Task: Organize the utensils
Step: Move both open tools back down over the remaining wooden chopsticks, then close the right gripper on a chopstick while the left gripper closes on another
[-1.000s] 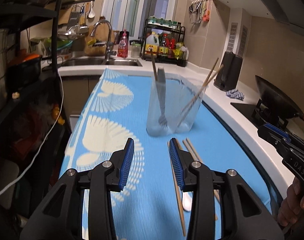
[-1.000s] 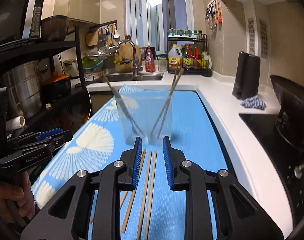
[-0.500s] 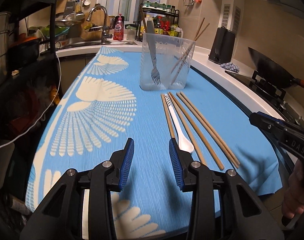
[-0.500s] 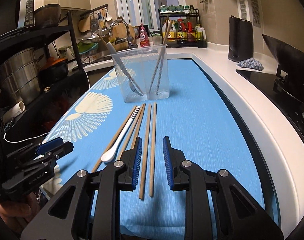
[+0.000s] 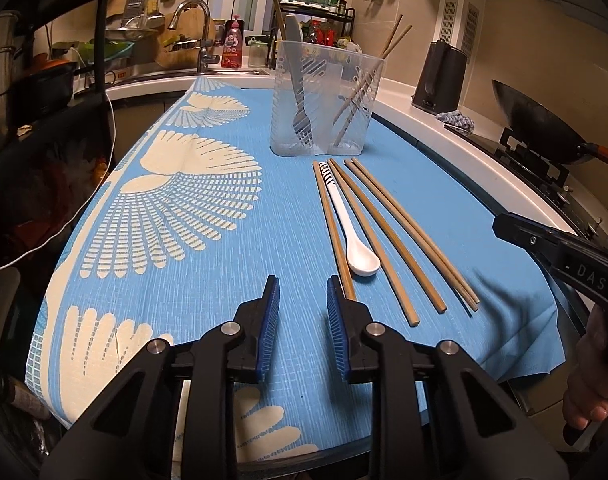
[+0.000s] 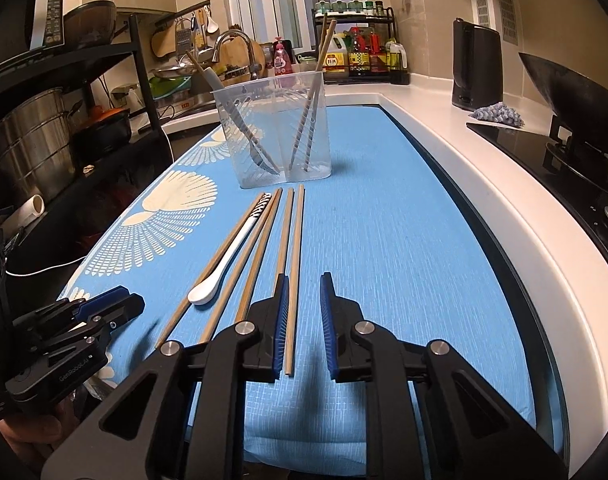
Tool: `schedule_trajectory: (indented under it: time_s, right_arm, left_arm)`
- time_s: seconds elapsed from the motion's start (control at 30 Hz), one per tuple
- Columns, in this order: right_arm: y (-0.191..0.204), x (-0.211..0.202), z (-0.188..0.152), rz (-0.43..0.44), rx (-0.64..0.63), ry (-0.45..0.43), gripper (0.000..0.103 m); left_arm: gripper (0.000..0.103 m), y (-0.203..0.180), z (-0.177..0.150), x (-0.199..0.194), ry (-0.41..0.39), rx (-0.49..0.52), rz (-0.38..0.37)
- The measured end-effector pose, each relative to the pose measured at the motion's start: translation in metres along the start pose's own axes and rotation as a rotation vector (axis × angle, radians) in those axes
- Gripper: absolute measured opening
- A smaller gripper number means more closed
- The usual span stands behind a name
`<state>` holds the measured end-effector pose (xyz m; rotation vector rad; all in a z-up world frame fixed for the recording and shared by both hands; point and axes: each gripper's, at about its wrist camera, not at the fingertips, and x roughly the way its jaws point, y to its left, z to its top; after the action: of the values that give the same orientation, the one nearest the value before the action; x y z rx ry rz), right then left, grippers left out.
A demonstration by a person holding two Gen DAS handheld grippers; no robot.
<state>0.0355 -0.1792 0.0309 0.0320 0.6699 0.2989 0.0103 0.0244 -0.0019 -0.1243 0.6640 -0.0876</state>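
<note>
Left wrist view: the left gripper (image 5: 302, 294) has just been narrowing its fingers, which stand apart over bare blue cloth (image 5: 207, 280) on the bench, nothing between them. Right gripper (image 6: 302, 294), also just narrowing, straddles the rightmost chopstick (image 6: 295, 264) without pressing it; the white spoon (image 6: 223, 258) lies among the chopsticks before the clear holder (image 6: 271, 132).

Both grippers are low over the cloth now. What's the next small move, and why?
Probably close the right gripper on the rightmost chopstick. That stick's near end already lies between its open jaws, whose pads, just closing, don't yet press it. The left gripper has only cloth between its pads. Five chopsticks and a spoon lie outside the holder.
</note>
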Motion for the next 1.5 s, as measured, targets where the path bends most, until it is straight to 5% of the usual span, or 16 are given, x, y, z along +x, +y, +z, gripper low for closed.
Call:
schedule_trajectory:
  time_s: [0.73,1.5]
  right_arm:
    - [-0.014,0.000,-0.012,0.010,0.072,0.016,0.011]
    - [0.002,0.037,-0.031,0.055,0.017,0.145,0.014]
  left_arm:
    - [0.018,-0.003,-0.008,0.008,0.025,-0.008,-0.015]
    - [0.017,-0.021,-0.012,0.015,0.031,0.037,-0.071]
